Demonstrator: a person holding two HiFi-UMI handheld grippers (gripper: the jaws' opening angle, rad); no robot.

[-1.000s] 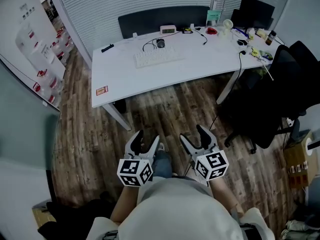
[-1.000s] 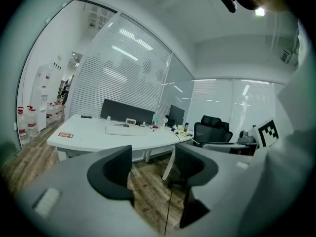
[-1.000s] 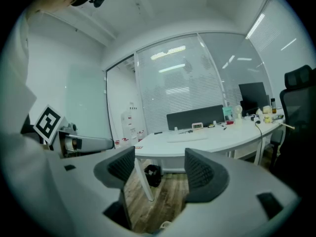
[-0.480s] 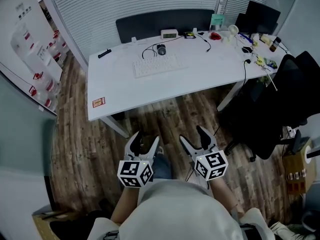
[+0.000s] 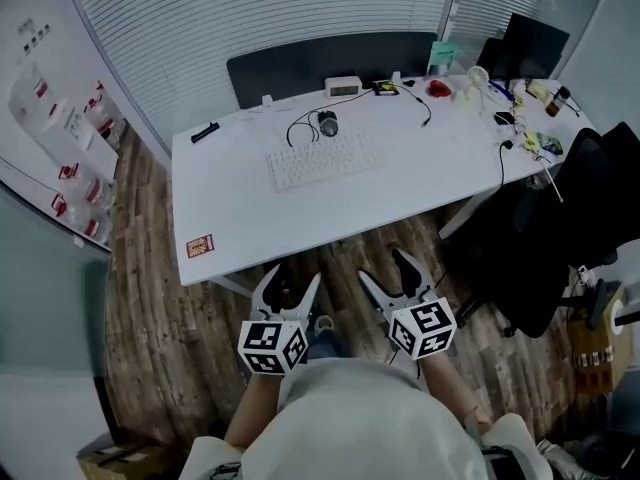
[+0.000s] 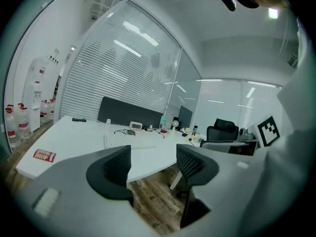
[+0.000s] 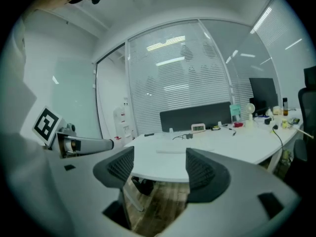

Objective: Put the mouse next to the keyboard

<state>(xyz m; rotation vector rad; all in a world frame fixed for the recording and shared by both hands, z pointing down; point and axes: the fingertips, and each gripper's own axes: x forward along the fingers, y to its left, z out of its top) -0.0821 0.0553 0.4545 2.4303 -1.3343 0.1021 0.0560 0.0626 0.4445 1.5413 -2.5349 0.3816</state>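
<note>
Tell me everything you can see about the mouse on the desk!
The mouse is small, rounded and dark, probably plastic. It lies flat on the white desk, just beyond the far edge of the white keyboard, with a small gap between them. A thin black cord loops away from it to the left across the desk. Nothing holds it; only the desk and its cord touch it.

White desk (image 5: 260,208), black chair (image 5: 560,238), dark monitor (image 5: 535,40), perhaps a clock (image 5: 343,86)
</note>
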